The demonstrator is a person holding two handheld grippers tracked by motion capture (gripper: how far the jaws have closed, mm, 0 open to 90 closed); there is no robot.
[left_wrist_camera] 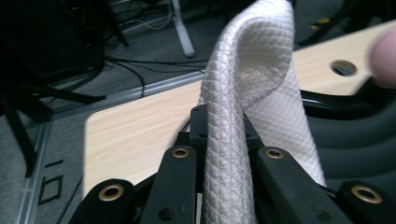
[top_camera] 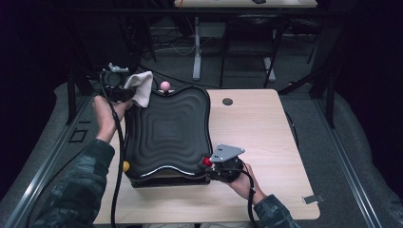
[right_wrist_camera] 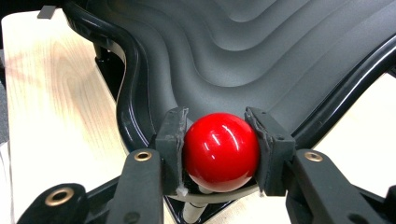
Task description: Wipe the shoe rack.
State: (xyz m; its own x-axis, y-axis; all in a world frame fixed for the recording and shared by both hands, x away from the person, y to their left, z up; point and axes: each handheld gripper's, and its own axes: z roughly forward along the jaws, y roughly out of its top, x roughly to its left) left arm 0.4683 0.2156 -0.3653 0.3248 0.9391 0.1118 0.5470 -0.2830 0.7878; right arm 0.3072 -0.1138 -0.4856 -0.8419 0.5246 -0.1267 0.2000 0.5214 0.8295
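1. The left gripper (top_camera: pixel 127 88) is squeezed tight on a white cloth (top_camera: pixel 141 88). In the left gripper view the cloth (left_wrist_camera: pixel 247 116) stands up between the two black jaws and folds over at the top, and its top edge is cut off by the picture.
2. From above, the left gripper sits at the far left corner of a black wavy tray (top_camera: pixel 166 130). The cloth hangs over that corner and hides part of the rim. I cannot tell if the cloth touches the tray.
3. The left hand (top_camera: pixel 107 114) holds the gripper from behind. A black cable runs down along the sleeve.
4. The right gripper (top_camera: pixel 209 162) is closed on a red ball (right_wrist_camera: pixel 221 150). Its two pads press on the ball's sides.
5. The red ball (top_camera: pixel 207 161) is at the near right corner of the tray, by the rim. From above, the grey plate on the gripper covers most of it. What holds the ball up from below is hard to see.
6. A pink ball (top_camera: pixel 165 86) peeks out at the far edge of the tray. Its lower half is hidden.
7. A yellow ball (top_camera: pixel 126 166) sticks out at the near left corner, partly behind the cable.
8. The tray lies on a light wooden table (top_camera: pixel 256 128). The room beyond is dark and hard to make out.
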